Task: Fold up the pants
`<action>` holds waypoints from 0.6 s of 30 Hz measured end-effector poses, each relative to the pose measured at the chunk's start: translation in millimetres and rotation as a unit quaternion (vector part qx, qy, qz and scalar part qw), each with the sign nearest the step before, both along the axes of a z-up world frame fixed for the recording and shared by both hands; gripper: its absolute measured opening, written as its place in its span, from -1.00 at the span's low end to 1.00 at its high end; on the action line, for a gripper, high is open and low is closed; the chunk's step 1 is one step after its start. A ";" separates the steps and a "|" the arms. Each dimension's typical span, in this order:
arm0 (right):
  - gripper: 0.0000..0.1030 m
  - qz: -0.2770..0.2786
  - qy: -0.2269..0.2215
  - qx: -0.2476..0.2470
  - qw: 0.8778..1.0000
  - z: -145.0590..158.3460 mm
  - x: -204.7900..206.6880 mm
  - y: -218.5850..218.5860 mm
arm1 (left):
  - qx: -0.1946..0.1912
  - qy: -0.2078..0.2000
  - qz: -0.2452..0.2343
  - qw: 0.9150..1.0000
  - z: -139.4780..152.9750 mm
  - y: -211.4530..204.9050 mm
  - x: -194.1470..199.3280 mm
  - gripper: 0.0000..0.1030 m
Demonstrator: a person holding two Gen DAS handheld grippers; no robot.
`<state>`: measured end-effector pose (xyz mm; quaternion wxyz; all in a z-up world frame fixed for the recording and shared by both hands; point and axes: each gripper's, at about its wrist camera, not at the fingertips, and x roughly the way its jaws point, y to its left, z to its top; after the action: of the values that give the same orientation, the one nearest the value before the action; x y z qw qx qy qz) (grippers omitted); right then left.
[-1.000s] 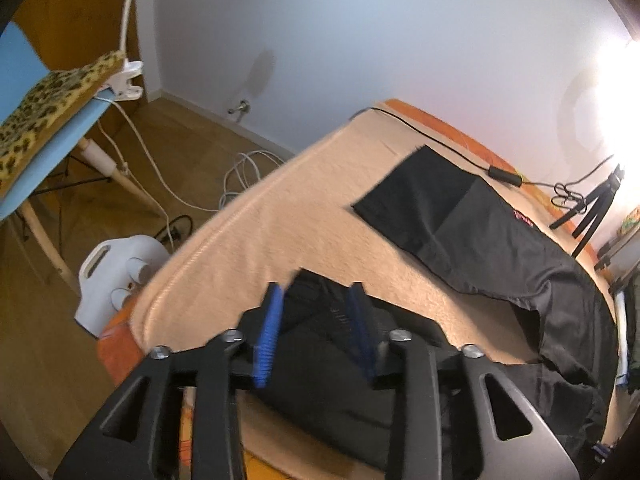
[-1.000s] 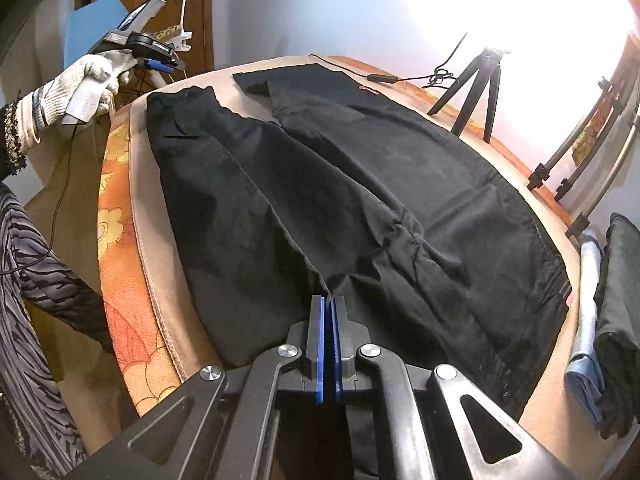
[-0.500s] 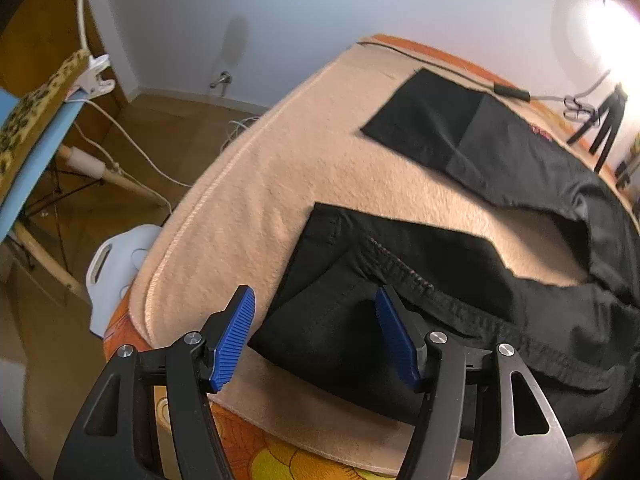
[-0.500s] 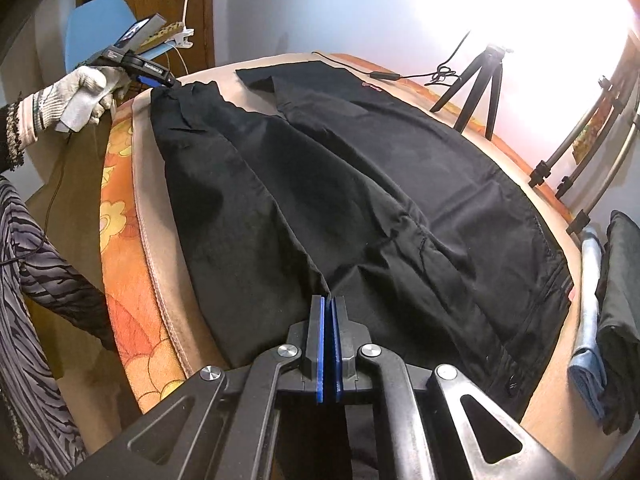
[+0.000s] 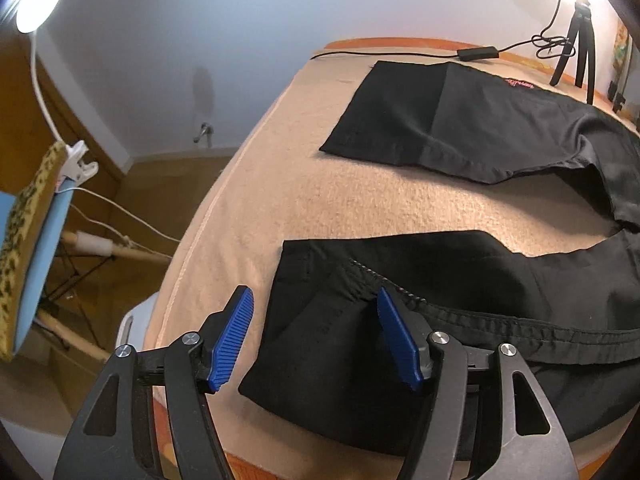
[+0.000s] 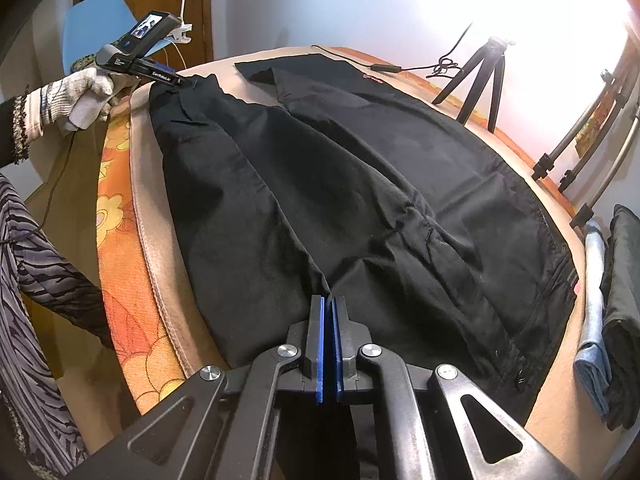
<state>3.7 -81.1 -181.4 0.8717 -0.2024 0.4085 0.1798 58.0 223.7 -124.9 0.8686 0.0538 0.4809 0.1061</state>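
Two blue-padded fingers (image 5: pixel 232 344) of the left gripper (image 5: pixel 316 340) stand wide apart over the near leg hem of the black pants (image 5: pixel 460 292), which lie spread on a beige blanket (image 5: pixel 280 184), the far leg lying well ahead of the fingers. From the right wrist, the right gripper (image 6: pixel 326 344) has its fingers pressed together on a fold of the pants (image 6: pixel 360 184), the legs stretching ahead toward the gloved left hand (image 6: pixel 80 96).
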 end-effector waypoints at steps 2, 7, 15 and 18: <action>-0.97 -0.001 0.003 0.003 1.000 -1.1 0.7 -1.3 | -0.002 -0.004 -0.004 1.000 -1.5 -2.0 -2.3 0.24; -0.96 -0.002 0.007 0.002 1.000 -3.8 2.1 -1.3 | -0.057 -0.009 -0.042 0.997 -1.3 -6.5 -8.4 -0.69; -0.96 -0.001 0.003 0.002 1.000 -2.8 0.3 -0.6 | -0.033 -0.017 -0.055 0.998 2.7 -20.7 -17.3 -1.00; -0.96 -0.002 0.000 0.003 1.000 -2.3 -1.7 -0.6 | -0.040 -0.018 -0.045 0.998 5.4 -12.8 -13.3 -0.32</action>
<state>2.0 -81.7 -183.7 0.8726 -0.1986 0.4085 0.1795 44.7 210.9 -119.6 0.8826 0.0386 0.4661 0.0481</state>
